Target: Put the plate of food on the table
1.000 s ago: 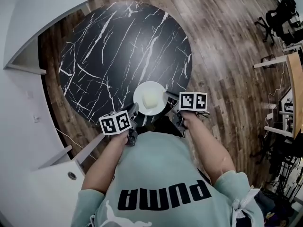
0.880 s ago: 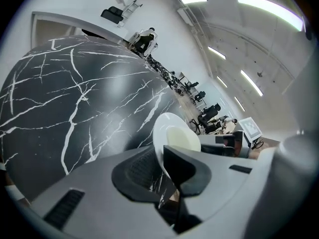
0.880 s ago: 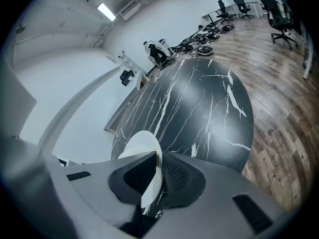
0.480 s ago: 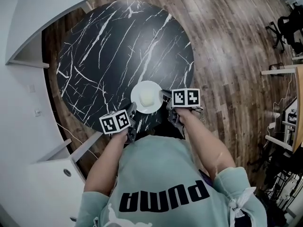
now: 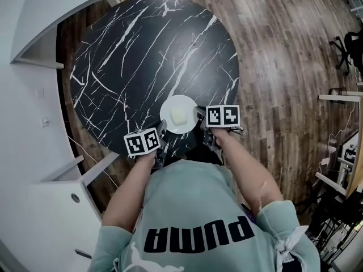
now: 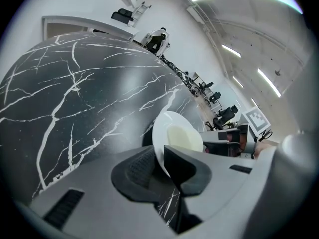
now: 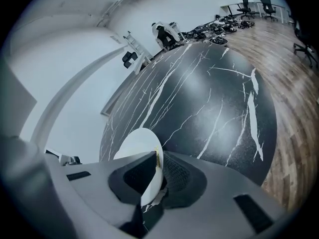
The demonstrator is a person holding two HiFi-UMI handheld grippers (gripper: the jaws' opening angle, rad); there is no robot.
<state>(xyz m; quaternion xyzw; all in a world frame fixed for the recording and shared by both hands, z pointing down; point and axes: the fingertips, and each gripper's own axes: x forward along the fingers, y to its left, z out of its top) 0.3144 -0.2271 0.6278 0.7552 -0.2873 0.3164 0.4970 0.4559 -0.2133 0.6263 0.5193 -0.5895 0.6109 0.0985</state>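
A white plate with a pale yellow portion of food is held level over the near edge of the round black marble table. My left gripper is shut on the plate's left rim, and my right gripper is shut on its right rim. In the left gripper view the plate runs between the left gripper's jaws, with the food beyond. In the right gripper view the plate's rim is pinched in the right gripper. Whether the plate touches the table I cannot tell.
The dark tabletop stretches bare beyond the plate. Wooden floor surrounds the table. A white counter curves along the left. Office chairs and desks stand at the far right. The person's torso is at the table's near edge.
Both grippers keep their hold on the plate at the table's near edge. The head view has shifted a little; the plate has hardly moved relative to the table.
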